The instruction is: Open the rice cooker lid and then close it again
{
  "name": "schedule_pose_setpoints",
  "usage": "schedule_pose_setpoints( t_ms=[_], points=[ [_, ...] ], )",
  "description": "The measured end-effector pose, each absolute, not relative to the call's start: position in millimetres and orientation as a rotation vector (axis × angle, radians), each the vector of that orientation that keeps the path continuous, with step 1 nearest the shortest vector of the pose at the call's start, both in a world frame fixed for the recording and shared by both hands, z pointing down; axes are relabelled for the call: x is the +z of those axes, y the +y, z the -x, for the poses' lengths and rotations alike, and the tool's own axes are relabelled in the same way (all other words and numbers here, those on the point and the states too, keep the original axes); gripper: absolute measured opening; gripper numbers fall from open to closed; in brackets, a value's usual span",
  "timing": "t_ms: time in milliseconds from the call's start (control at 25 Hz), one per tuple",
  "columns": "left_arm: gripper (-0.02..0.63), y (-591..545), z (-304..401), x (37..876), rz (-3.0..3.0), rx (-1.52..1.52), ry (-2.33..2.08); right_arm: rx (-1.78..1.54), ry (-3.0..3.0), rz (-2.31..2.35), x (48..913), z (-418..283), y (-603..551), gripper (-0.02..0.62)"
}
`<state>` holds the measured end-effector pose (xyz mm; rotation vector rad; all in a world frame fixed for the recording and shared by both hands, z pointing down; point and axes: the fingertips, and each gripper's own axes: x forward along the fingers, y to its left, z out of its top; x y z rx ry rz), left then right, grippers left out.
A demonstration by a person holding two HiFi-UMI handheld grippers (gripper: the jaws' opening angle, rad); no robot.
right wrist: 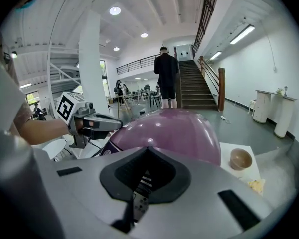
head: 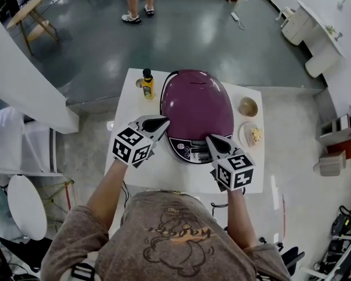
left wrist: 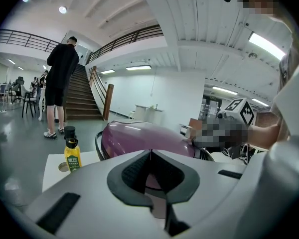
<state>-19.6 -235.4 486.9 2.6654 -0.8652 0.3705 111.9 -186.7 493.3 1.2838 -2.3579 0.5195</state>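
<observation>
A purple rice cooker [head: 198, 107] stands on the white table [head: 164, 171] with its lid down. Its control panel [head: 190, 149] faces me. My left gripper [head: 162, 123] is shut and empty, its tip at the cooker's left front side. The left gripper view shows its jaws [left wrist: 150, 152] met in a line, with the purple lid [left wrist: 144, 136] just beyond. My right gripper [head: 212, 140] is shut too, hovering over the right end of the control panel. In the right gripper view its tips [right wrist: 147, 148] meet above the panel, and the dome [right wrist: 174, 133] rises behind them.
A yellow bottle [head: 147, 84] stands at the table's far left corner. A brown bowl [head: 248, 106] and a plate with food [head: 254, 134] lie right of the cooker. A person [head: 131, 4] stands on the floor well beyond the table.
</observation>
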Motion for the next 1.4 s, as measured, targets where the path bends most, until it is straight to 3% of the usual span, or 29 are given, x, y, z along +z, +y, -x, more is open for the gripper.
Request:
schedule_pose_setpoints(
  t_ms=[1200, 1400],
  points=[
    [0.028, -235.9, 15.7, 487.6, -2.682, 0.54, -0.84, 0.419, -2.383, -1.275, 492.8, -112.0, -187.1, 0.003],
    [0.028, -235.9, 9.8, 465.9, -2.696, 0.444, -0.864, 0.409, -2.475, -1.368, 471.5, -123.1, -183.7, 0.003]
  ],
)
